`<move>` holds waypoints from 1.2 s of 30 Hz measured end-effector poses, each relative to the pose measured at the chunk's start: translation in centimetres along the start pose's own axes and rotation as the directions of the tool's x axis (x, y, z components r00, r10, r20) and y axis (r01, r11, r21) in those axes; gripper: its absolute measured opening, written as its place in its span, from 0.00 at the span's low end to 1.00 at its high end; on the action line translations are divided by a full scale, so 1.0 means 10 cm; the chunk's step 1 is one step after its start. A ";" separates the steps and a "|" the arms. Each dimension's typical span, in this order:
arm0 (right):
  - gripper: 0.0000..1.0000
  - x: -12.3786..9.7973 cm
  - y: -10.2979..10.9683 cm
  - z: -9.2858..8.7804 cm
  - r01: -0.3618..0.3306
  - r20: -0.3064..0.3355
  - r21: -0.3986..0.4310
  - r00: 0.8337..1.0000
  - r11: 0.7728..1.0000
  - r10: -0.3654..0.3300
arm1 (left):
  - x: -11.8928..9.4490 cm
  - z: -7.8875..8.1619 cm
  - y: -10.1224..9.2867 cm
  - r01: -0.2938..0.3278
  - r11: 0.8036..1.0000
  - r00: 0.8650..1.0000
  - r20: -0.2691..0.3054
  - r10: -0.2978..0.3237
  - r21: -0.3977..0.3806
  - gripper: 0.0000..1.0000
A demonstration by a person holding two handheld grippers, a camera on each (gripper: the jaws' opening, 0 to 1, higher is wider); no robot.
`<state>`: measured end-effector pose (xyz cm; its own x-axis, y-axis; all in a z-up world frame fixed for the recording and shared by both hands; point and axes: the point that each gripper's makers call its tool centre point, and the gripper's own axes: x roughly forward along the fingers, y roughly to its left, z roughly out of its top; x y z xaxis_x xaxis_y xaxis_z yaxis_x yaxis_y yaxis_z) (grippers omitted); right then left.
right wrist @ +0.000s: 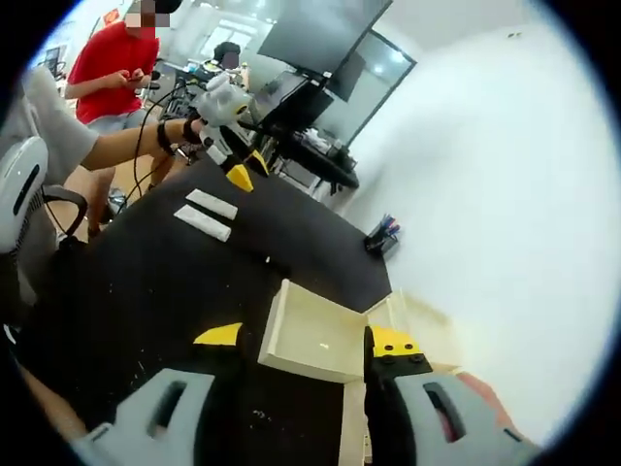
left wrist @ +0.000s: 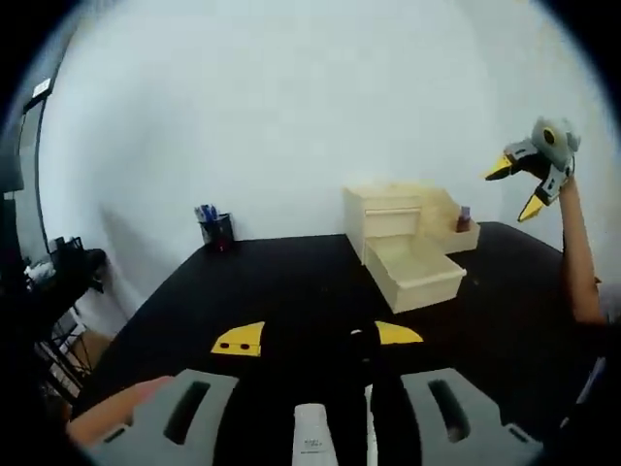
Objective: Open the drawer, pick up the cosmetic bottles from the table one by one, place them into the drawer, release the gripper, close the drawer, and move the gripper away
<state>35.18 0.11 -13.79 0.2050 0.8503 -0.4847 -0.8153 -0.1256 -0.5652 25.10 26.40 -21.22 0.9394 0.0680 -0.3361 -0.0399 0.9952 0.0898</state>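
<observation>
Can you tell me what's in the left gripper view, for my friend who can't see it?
A black table holds a small pale wooden cabinet with its lower drawer pulled open. The left gripper hovers near the table's front edge above a white bottle, jaws apart. The right gripper is raised at the right; a pen cup stands at the back.

Table [left wrist: 291,282] is showing a matt black top. Drawer [left wrist: 419,275] and its cabinet [left wrist: 388,216] are looking like pale, unfinished wood, smooth. Two white bottles [right wrist: 206,216] are appearing as smooth plastic.
</observation>
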 end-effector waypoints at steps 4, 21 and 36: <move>0.44 -0.01 -0.02 -0.02 0.007 0.003 -0.004 1.000 1.000 -0.007 | -0.09 -0.10 -0.01 0.000 1.000 1.000 -0.021 0.000 -0.007 0.36; 0.44 0.01 0.08 -0.01 -0.001 -0.002 -0.039 1.000 0.999 0.001 | -0.17 -0.56 0.06 -0.009 1.000 0.990 -0.138 0.007 -0.018 0.33; 0.43 0.09 0.13 -0.07 -0.009 -0.039 -0.044 0.999 0.999 0.008 | -0.09 -0.82 0.03 -0.006 1.000 0.980 -0.198 0.004 -0.012 0.33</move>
<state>34.70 0.34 -15.41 0.2194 0.8290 -0.5145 -0.7928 -0.1558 -0.5892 21.44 27.23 -28.62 0.8530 0.0845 -0.5151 -0.0499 0.9955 0.0806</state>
